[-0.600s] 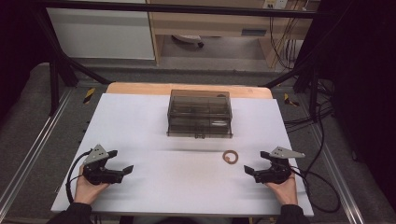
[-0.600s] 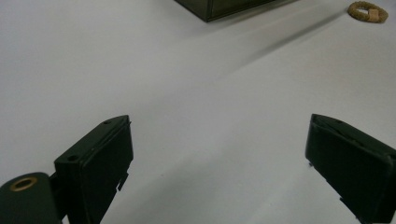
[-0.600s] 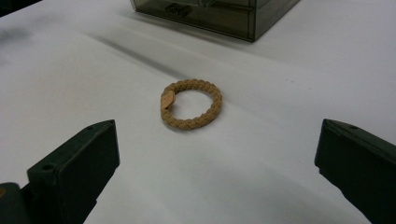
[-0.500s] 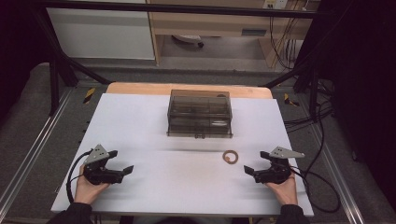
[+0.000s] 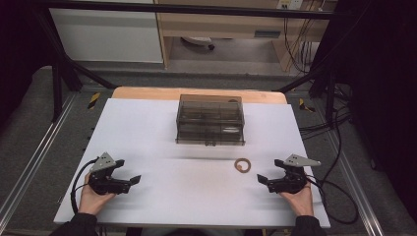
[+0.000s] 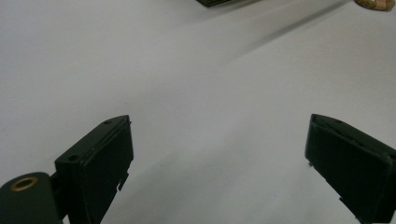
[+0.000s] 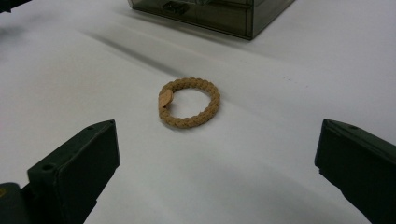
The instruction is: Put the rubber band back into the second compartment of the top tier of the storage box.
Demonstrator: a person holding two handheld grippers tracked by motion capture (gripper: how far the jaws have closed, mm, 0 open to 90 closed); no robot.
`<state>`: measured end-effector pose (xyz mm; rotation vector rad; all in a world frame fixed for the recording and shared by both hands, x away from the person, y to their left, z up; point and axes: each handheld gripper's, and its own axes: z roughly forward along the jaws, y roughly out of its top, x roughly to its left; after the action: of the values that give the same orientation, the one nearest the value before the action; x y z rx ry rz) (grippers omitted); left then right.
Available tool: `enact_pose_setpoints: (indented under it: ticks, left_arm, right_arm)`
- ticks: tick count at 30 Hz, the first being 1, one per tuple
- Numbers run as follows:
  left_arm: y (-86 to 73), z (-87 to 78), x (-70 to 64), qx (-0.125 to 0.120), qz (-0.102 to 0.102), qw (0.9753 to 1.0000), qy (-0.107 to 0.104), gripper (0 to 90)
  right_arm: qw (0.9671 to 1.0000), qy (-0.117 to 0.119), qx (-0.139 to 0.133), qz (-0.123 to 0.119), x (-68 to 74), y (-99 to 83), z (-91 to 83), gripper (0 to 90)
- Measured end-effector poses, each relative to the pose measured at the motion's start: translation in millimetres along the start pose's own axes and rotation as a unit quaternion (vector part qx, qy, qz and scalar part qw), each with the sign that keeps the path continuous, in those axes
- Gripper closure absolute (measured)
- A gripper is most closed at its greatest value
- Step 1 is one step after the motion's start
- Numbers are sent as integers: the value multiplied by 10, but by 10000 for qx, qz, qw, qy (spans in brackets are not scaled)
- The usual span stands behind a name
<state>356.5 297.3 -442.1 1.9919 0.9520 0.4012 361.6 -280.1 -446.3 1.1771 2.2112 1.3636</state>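
Observation:
A tan braided ring [image 5: 242, 165] lies flat on the white table, right of centre; the right gripper view has the same ring [image 7: 188, 103] a short way ahead of the jaws. Behind it stands a smoky clear drawer box [image 5: 210, 120], its front corner [image 7: 219, 14] also in the right gripper view. My right gripper [image 5: 262, 180] rests open near the front right edge, apart from the ring. My left gripper [image 5: 132, 179] rests open at the front left, with bare table between its jaws [image 6: 217, 154].
The white table top [image 5: 162, 147] ends in a wooden strip [image 5: 142, 93] at the far side. Cables [image 5: 339, 191] trail off the right edge. Metal frame rails [image 5: 29, 162] run along both sides, and a cabinet stands beyond the table.

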Motion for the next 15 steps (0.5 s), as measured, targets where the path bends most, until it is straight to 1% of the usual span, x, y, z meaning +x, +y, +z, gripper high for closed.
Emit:
enact_pose_setpoints:
  ticks: [11,15]
  left_arm:
    - [-2,-2,4,2,-37,10000,-15,72]
    - [-5,-1,5,13,-34,10000,-21,72]
  right_arm:
    - [10000,-26,61,-14,36,50,27,6]
    - [9999,-47,95,-19,67,104,58,6]
